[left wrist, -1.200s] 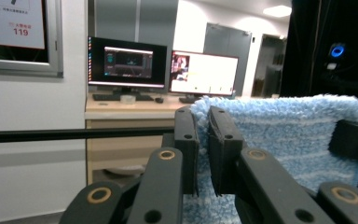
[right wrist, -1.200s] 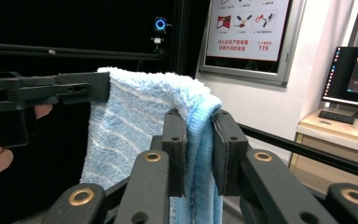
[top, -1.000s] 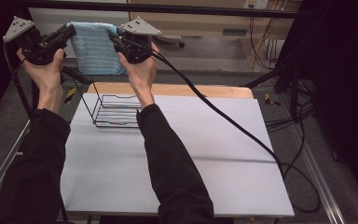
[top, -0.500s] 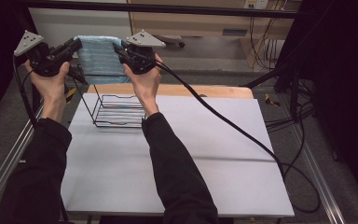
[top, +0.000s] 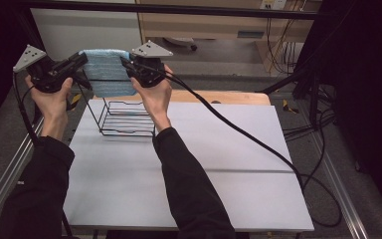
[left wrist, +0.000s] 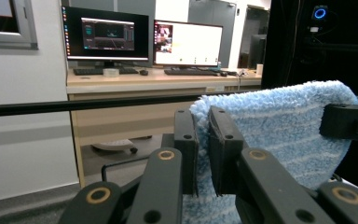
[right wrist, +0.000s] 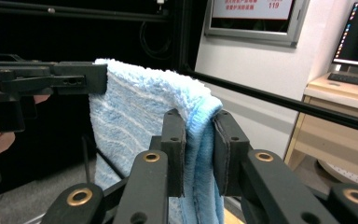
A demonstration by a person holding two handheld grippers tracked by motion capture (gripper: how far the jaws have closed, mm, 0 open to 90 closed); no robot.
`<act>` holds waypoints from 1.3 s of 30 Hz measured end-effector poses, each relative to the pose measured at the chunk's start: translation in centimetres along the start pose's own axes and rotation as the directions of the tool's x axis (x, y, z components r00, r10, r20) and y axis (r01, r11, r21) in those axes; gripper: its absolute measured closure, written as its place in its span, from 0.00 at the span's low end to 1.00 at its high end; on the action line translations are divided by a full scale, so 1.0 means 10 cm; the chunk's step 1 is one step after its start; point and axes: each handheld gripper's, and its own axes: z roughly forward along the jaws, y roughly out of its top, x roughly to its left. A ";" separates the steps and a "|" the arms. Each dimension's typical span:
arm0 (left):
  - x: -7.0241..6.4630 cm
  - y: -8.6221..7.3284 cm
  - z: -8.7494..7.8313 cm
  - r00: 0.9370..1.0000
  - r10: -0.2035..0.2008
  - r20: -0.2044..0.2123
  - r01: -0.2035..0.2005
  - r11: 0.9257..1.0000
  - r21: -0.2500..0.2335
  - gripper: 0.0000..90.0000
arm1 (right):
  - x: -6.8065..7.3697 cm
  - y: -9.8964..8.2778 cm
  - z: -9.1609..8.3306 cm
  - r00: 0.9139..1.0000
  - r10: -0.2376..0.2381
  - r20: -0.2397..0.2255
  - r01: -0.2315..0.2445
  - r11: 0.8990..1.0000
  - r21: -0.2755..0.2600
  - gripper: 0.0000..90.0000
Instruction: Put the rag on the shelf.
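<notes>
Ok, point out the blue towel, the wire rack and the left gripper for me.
blue towel (top: 107,74), high view, middle of the hanging cloth.
wire rack (top: 127,121), high view, horizontal wires of its base.
left gripper (left wrist: 203,154), left gripper view, between its jaw tips at the towel's edge.

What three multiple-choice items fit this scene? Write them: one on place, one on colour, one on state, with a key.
1. Where does the wire rack stand?
A. On the white table, below the towel
B. On the floor
C. On the far desk

2. What colour is the towel?
A. Red
B. Light blue
C. Green

3. How is the towel held?
A. Lying flat on the table
B. Draped over the rack
C. Pinched at its top corners by the left hand-held gripper and the right hand-held gripper

Key: 1 A, the rack rests on the tabletop; 2 B, its pile is pale blue; 3 C, both pairs of jaws clamp its edge in the gripper views.
</notes>
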 end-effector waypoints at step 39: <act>-0.03 0.08 -0.32 0.996 -0.067 0.052 0.058 0.987 0.150 0.74 | 0.08 -0.11 -0.16 0.994 -0.028 -0.106 0.043 0.988 0.151 0.85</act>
